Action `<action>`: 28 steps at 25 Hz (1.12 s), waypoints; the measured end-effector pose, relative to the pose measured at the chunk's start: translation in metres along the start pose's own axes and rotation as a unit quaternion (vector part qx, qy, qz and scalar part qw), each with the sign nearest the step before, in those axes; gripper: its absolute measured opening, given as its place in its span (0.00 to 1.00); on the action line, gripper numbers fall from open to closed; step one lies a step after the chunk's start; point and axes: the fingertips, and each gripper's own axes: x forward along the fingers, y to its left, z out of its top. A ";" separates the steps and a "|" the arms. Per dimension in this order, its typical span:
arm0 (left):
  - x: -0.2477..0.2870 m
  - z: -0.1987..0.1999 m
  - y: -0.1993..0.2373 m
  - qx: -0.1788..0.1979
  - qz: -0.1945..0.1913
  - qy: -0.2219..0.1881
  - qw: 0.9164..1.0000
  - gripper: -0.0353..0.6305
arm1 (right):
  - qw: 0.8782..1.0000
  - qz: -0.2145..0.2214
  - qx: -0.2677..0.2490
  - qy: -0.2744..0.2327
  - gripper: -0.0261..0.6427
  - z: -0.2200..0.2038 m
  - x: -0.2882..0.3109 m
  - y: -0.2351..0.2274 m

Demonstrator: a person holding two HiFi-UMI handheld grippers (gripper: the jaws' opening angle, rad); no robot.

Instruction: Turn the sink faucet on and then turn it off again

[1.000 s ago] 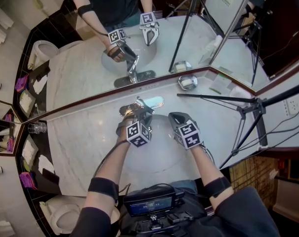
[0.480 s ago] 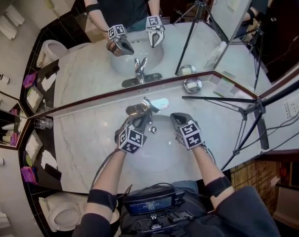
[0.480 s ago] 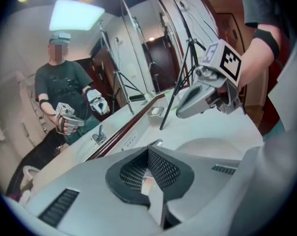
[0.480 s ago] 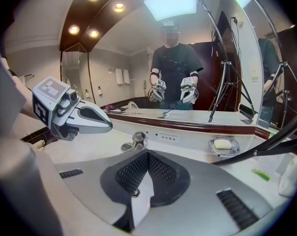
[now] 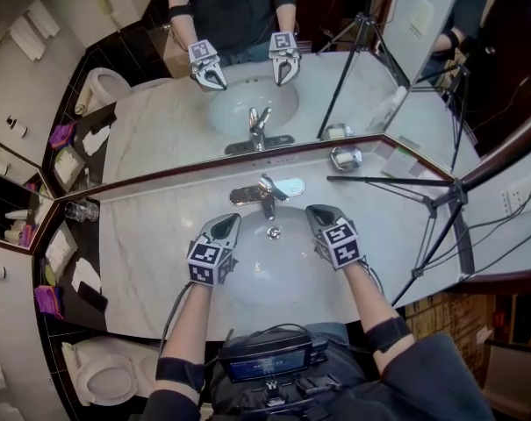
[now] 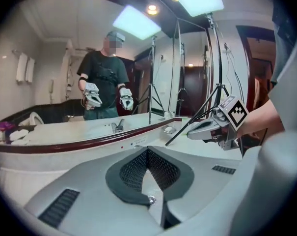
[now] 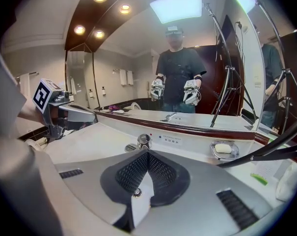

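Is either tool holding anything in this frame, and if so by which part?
Nothing is held. The left tool and the right tool are both shut and empty, above the sink, clear of the faucet.

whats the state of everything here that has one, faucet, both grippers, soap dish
faucet, no stream of water showing, neither gripper touching it
left gripper, shut, nothing between its jaws
right gripper, shut, nothing between its jaws
soap dish, holding a white bar of soap
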 end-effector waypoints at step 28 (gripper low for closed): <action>-0.042 -0.024 0.011 -0.049 0.063 -0.015 0.997 0.05 | 0.985 -0.027 -0.167 0.024 0.08 -0.005 -0.004 0.009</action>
